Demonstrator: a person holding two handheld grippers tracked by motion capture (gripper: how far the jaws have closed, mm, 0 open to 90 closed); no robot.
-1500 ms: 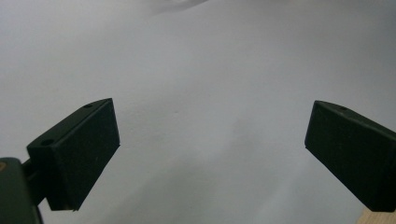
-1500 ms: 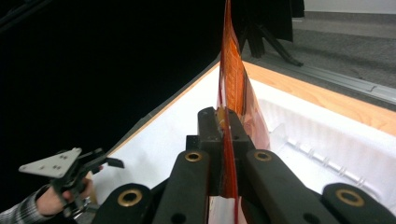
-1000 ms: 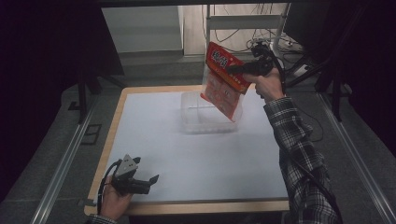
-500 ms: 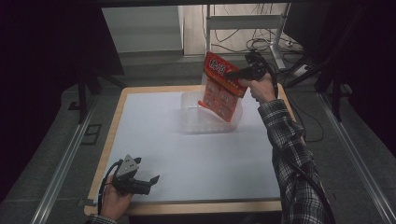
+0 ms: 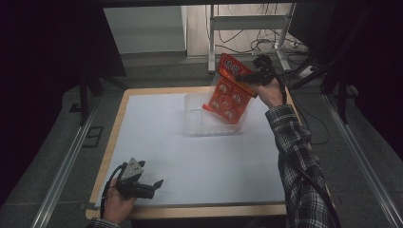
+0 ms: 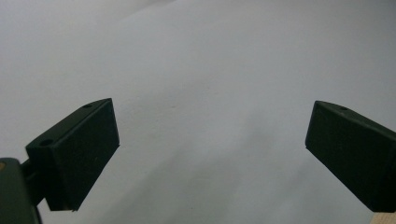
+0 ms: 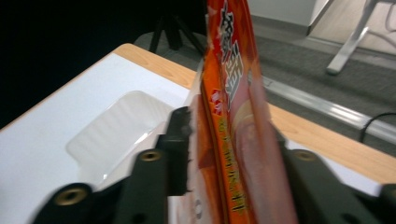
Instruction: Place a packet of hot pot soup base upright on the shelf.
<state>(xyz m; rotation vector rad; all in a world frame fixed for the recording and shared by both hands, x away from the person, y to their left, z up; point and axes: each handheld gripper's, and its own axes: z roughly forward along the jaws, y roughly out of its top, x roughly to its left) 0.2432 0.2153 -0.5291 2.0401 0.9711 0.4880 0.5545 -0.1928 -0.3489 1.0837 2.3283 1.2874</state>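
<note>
Orange snack bag (image 5: pixel 228 95), tilted, lower end inside the clear tub (image 5: pixel 209 124) at table's one o'clock, between the right gripper (image 5: pixel 248 77) jaws, just opening, contact seemingly lost; left gripper (image 5: pixel 151 186), seven o'clock, stood wide, empty.

Looks like a lab / recording setup, not a home. White work table (image 5: pixel 190 156) w/ wood rim stands in a dark enclosure, black panels (image 5: pixel 52 71) on left & right. Metal rails (image 5: pixel 64 175) run along the floor both sides of the table. Grey carpet-type floor. At the far side: a metal equipment stand (image 5: pixel 211 33) and loose cables (image 5: pixel 266 45) on the floor.
</note>
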